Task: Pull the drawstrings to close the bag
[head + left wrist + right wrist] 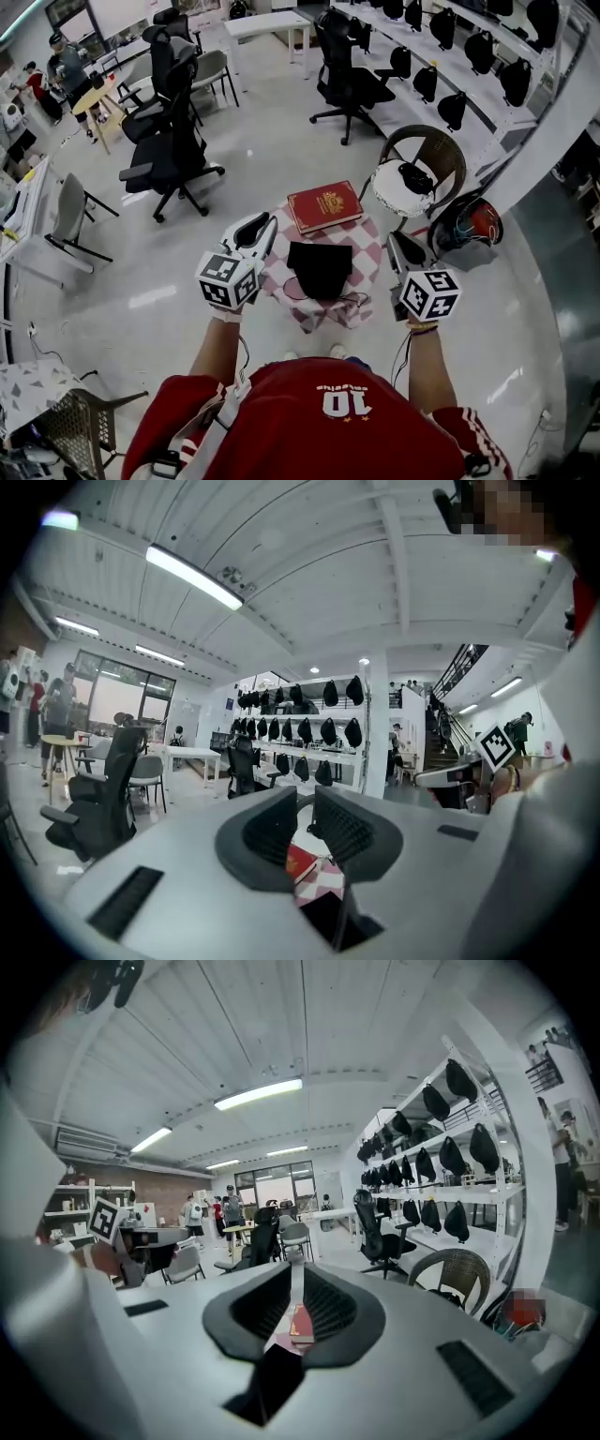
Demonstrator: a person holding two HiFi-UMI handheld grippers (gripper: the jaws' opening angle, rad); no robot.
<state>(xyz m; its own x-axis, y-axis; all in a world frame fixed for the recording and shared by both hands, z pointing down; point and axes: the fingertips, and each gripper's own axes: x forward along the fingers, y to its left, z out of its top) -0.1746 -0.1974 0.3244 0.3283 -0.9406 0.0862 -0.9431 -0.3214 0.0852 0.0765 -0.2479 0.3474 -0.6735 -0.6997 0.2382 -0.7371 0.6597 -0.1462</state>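
Note:
A black drawstring bag (320, 267) lies in the middle of a small table with a red-and-white checked cloth (370, 234). A thin cord (352, 300) loops out at the bag's near right side. My left gripper (265, 228) hangs over the table's left edge, apart from the bag. In the left gripper view its jaws (305, 808) stand a narrow gap apart with nothing between them. My right gripper (395, 241) is held just off the table's right edge. Its jaws (295, 1299) also show a thin slit with nothing in it.
A red book (323, 206) lies at the far end of the table, behind the bag. A wicker chair (427, 155) with a white round cushion (398, 187) stands to the right, near a red helmet (478, 225). Black office chairs (173, 155) stand on the left.

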